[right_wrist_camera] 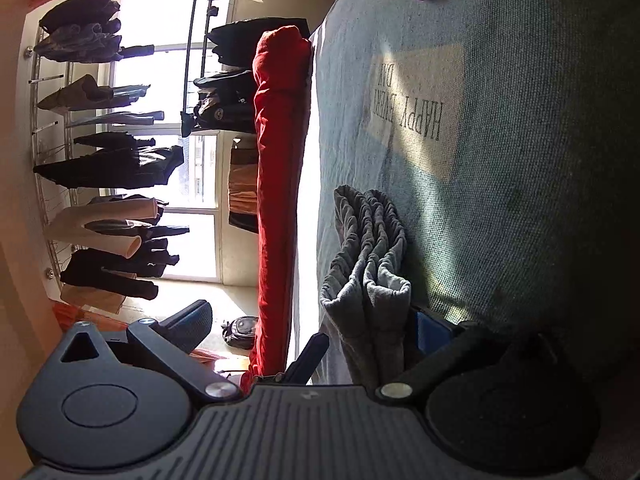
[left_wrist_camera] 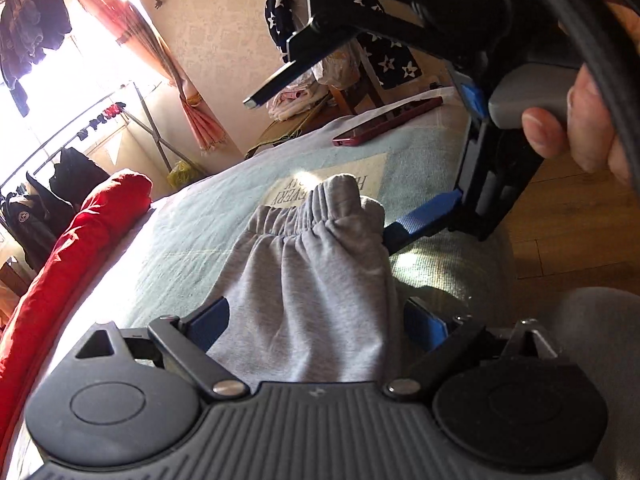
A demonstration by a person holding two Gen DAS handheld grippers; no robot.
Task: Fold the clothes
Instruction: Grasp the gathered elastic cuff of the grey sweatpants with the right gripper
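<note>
**A:** We're over the bed (left_wrist_camera: 192, 224), light blue cover, and there are the grey sweatpants (left_wrist_camera: 316, 280), bunched up with the elastic waistband on top. Talk me through the left gripper (left_wrist_camera: 316, 320).

**B:** Blue fingers (left_wrist_camera: 208, 322) spread wide, one on each side of the grey cloth. The fabric runs between them, but nothing is pinched; the jaws stand apart.

**A:** And the right gripper (right_wrist_camera: 360, 344)?

**B:** From its own camera, the folded grey layers sit right between its blue pads. Whether they're actually clamped I cannot tell; the cloth hides the contact. From the left camera you see it side-on, one blue finger tucked against the waistband, a person's hand (left_wrist_camera: 580, 128) wrapped round the handle.

**A:** What's around the garment?

**B:** A printed patch reading "HAPPY EVERY DAY" (right_wrist_camera: 412, 112) just beyond the waistband. A dark red phone (left_wrist_camera: 388, 120) lies further along the cover, well apart from the pants. A red quilt (left_wrist_camera: 72, 248) rolled along the far edge of the bed.

**A:** And behind?

**B:** Clothes hanging on a rack (right_wrist_camera: 104, 168) by the bright window.
</note>
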